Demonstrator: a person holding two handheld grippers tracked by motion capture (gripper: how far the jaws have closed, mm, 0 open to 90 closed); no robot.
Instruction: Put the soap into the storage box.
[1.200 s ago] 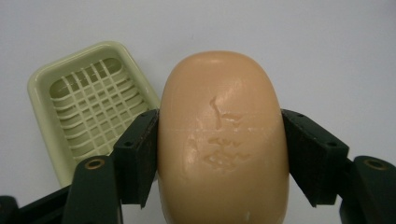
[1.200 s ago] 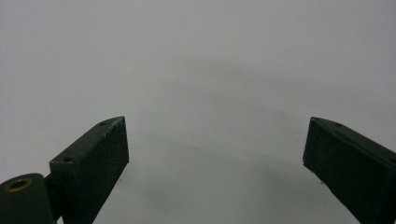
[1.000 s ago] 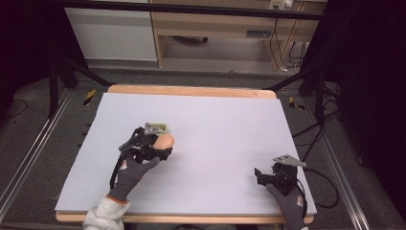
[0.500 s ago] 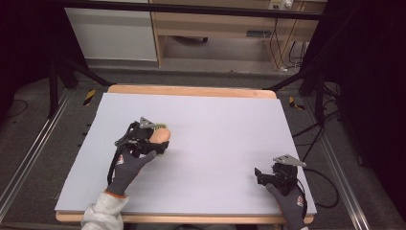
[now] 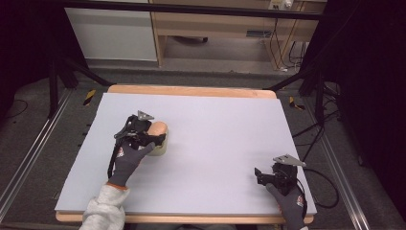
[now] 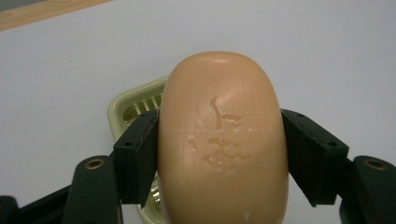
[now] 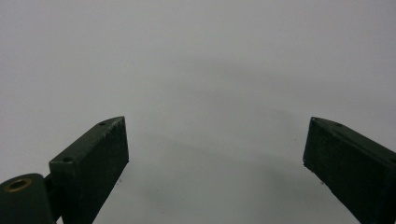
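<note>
left gripper | soap now lifted above dish | right gripper unmoved

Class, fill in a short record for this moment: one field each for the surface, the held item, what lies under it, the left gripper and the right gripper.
surface: pale table mat on a wooden-edged table
held item: peach bar of soap, stamped face toward the camera
under it: pale green soap dish, slotted
left gripper: jaws clamped on the soap's two sides
right gripper: jaws wide apart, nothing between them, near the mat's right front corner
</note>
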